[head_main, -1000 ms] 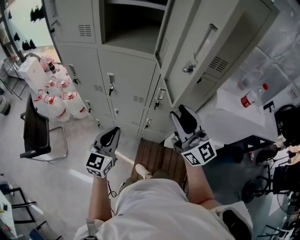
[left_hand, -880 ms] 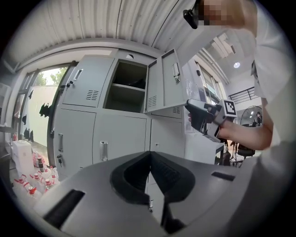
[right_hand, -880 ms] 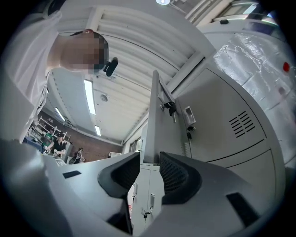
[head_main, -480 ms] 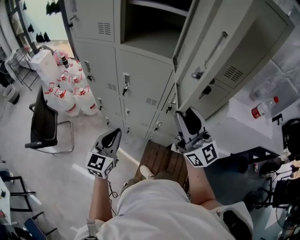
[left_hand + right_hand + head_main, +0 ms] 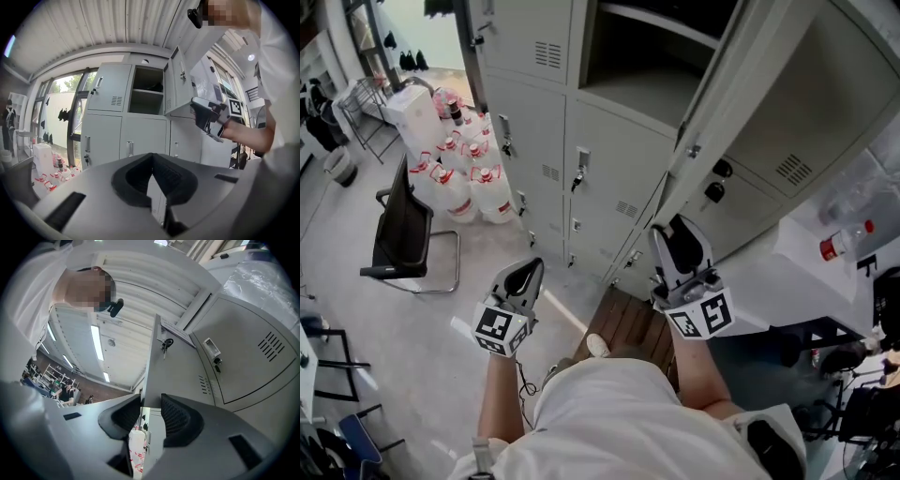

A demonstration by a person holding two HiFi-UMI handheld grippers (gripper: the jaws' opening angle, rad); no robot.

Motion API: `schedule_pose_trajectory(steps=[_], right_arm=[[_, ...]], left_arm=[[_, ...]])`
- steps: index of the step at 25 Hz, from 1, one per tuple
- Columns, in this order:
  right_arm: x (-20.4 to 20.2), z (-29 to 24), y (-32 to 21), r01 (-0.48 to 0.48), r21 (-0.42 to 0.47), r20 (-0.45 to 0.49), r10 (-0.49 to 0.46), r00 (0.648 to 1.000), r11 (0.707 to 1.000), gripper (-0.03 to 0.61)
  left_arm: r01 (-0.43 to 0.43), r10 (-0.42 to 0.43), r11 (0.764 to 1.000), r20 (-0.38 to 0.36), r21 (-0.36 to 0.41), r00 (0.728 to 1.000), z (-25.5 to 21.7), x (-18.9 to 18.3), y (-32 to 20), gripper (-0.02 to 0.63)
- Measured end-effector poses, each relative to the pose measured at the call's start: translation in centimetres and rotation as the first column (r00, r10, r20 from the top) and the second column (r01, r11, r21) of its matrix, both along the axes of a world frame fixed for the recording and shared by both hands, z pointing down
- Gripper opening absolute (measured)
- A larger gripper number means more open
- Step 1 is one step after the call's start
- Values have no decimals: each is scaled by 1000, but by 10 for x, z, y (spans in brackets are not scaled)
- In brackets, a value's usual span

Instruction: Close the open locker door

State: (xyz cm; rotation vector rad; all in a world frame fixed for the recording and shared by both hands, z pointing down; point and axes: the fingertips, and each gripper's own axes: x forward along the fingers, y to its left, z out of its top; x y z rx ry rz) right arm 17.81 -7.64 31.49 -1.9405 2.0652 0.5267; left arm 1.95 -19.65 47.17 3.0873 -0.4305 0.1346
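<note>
Standing open, locker door [image 5: 797,103] juts from grey lockers [image 5: 614,155].

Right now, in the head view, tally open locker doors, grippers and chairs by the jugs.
Open locker doors: 1
Grippers: 2 (left gripper; right gripper, its jaws have just been opening, door edge in their gap)
Chairs by the jugs: 1
Total: 4

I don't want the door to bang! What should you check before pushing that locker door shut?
1. Locker door stands open: ok.
2. Right hand-held gripper jaws apart, just been opening: ok.
3. Door's edge lines up with the gap between them, not pinched: ok.
4. That gripper touching the door: cannot tell.
5. Left hand-held gripper shut, empty, away from the door: ok.
</note>
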Motion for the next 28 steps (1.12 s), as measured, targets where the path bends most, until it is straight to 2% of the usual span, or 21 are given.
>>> schedule_pose_trajectory(steps=[15,20,25,28], right_arm=[[-20,0,-52,155,7,-8,-155,988,988,130],[-23,-1,-67,216,7,-3,-216,976,976,124],[-16,-1,-80,261,12,34,-261,965,965,74],[-15,-2,-89,286,13,33,-286,958,958,72]], left_arm=[[142,-142,990,24,0,990,4,-37,-23,3],[203,-202,979,25,-4,979,4,-45,-29,3],[258,-258,966,23,-6,966,4,-51,-29,3],[295,-295,955,26,-5,955,5,-56,-28,3]])
